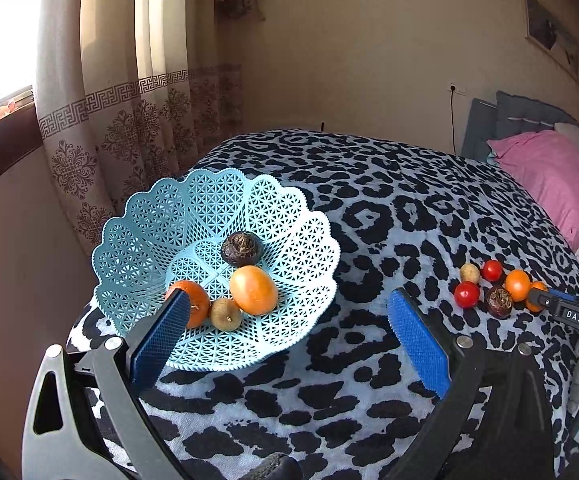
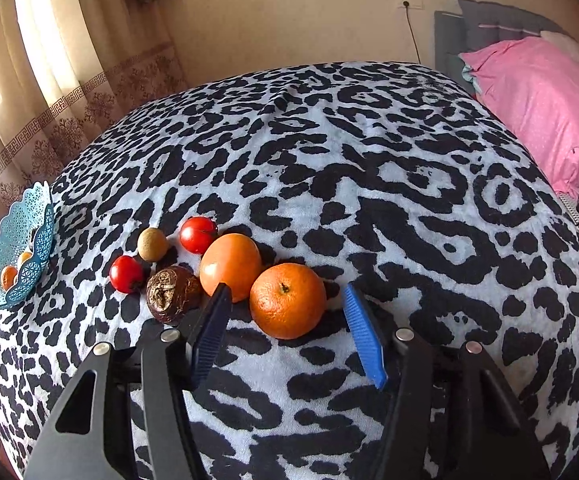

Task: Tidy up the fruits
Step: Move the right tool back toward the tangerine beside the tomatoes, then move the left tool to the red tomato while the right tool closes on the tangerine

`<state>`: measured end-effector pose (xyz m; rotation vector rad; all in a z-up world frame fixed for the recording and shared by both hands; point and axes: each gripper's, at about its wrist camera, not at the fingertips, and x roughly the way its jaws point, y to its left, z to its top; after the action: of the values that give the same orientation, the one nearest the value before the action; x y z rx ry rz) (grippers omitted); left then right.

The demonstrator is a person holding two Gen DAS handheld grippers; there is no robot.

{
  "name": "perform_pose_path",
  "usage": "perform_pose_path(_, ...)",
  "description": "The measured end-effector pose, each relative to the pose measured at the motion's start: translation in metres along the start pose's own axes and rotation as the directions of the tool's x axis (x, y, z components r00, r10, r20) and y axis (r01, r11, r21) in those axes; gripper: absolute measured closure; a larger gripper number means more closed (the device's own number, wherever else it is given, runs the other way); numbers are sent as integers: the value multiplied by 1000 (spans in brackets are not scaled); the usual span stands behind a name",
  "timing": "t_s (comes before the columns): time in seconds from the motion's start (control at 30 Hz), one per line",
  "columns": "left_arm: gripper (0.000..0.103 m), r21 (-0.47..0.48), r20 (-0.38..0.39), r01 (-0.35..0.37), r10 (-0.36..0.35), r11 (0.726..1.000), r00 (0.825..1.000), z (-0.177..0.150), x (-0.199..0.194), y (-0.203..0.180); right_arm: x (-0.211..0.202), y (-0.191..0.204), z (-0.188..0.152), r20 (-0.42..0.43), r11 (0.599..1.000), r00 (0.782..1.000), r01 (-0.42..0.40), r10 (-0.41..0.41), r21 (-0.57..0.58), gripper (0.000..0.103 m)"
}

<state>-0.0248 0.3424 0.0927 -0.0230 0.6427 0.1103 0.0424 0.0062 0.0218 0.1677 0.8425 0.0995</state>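
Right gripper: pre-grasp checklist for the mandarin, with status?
1. Right gripper open: ok.
2. Mandarin sits between its fingers: ok, roughly centred.
3. Left finger clear of the neighbouring orange fruit: not ok, its tip overlaps that fruit in the right wrist view; contact cannot tell.
4. Basket has room: ok, four fruits inside, floor partly bare.
5. Left gripper out of the way: ok, open and empty, near the basket.
6. Basket steady on the soft blanket: cannot tell.
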Motion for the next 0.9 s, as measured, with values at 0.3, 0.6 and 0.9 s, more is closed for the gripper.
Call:
perform_pose_path(0.3,3,13,-23,24,-24,1000,999,0,6,-11,3,1,-5,-15,1000,1000,-26,26,-7,51)
perform_pose_path(0.6,3,35,-61,68,-65,997,996,-3,15,-28,9,-5,-4,-20,999,999,-38,38,17,62)
perform_pose_path(0.9,3,115,-104,124,-112,986,988,-3,26,-65,-8,-11,-6,7,997,997,-73,72,38,63)
